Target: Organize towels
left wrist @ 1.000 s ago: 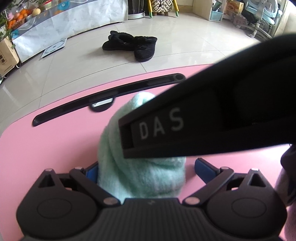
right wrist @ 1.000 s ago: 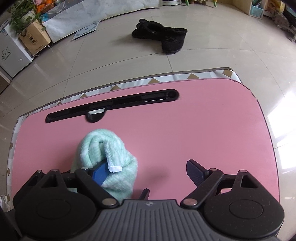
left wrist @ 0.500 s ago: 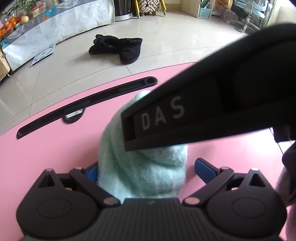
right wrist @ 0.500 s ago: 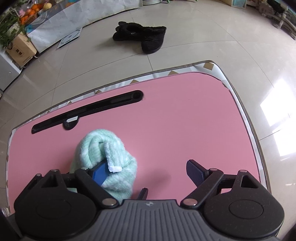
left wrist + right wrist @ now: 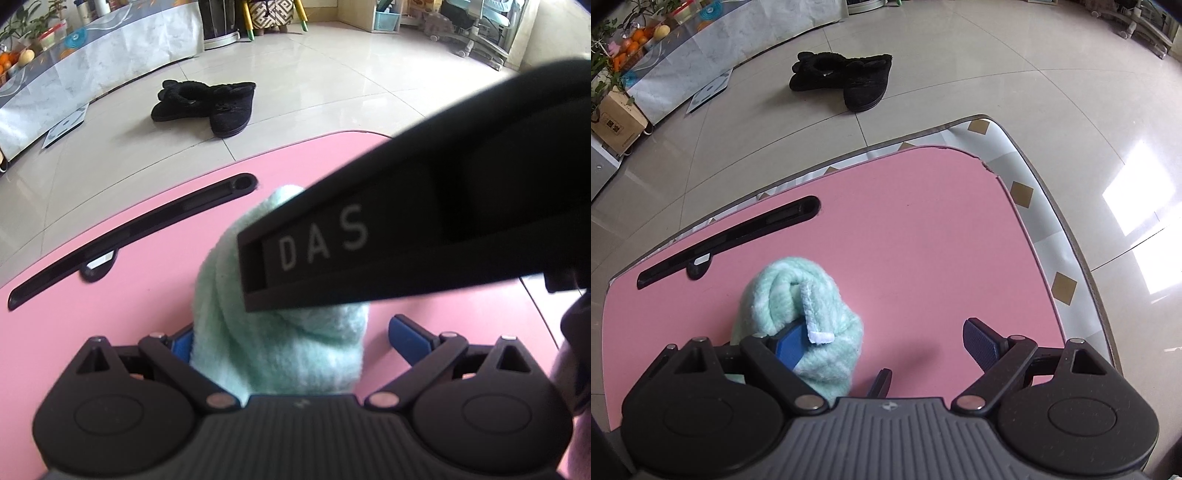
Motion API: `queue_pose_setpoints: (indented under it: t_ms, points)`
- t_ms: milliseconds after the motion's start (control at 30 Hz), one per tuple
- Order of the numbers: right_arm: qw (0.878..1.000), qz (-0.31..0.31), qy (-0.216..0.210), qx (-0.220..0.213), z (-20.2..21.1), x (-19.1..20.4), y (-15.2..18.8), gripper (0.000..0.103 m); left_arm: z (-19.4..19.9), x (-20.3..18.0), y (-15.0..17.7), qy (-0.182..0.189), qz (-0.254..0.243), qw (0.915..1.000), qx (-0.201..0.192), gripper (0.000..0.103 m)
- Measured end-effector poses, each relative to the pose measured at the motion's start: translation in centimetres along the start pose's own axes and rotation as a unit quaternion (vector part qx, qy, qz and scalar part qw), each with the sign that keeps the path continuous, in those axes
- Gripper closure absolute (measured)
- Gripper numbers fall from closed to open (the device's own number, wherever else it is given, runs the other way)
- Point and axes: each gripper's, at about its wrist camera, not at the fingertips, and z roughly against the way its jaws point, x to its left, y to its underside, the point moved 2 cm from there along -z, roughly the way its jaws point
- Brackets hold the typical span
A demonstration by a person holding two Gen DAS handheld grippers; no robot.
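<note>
On the pink worktop [image 5: 923,240], near its front edge and short of the long black slot [image 5: 727,240], lies a mint-green towel [image 5: 798,310] rolled into a fat bundle with a white hemmed corner sticking out on top. Both grippers stand wide open with nothing clamped: the left gripper [image 5: 291,336] straddles the near end of the roll, and the right gripper [image 5: 886,338] has only its left pad resting against the roll's side. I judge the towel light, soft and springy, not slippery or fragile, likely to unroll if lifted by the loose corner, so it is best squeezed across the thick middle of the roll.
</note>
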Motion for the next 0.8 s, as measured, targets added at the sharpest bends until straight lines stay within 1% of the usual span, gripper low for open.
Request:
queue_pose_setpoints:
  t_ms: [167, 233, 333, 500, 700, 800]
  points:
    - [1.000, 0.004, -0.004, 0.001, -0.2, -0.6, -0.6, 0.016, -0.6, -0.2, -0.9, -0.001, 0.001, 1.0000, 0.003, 0.002]
    - [1.000, 0.008, -0.002, -0.002, -0.2, -0.9, -0.9, 0.016, -0.9, -0.3, -1.3, 0.004, -0.008, 1.0000, 0.001, 0.002]
    - [1.000, -0.001, 0.001, -0.006, -0.3, -1.6, -1.3, 0.016, -1.3, -0.4, -1.9, 0.009, -0.016, 0.9998, 0.004, 0.002]
    - [1.000, -0.006, 0.011, -0.012, -0.1, -2.3, -1.9, 0.016, -1.5, -2.1, -3.5, 0.012, -0.028, 0.9995, 0.007, 0.003]
    - [1.000, -0.016, 0.016, -0.016, -0.2, -2.7, -2.4, 0.016, -1.7, -1.5, -3.7, 0.009, -0.021, 0.9997, 0.013, 0.004]
    - [1.000, -0.004, 0.021, -0.018, -0.1, -2.2, -2.4, 0.016, -1.8, -1.0, -3.7, 0.006, -0.015, 0.9998, 0.014, 0.004]
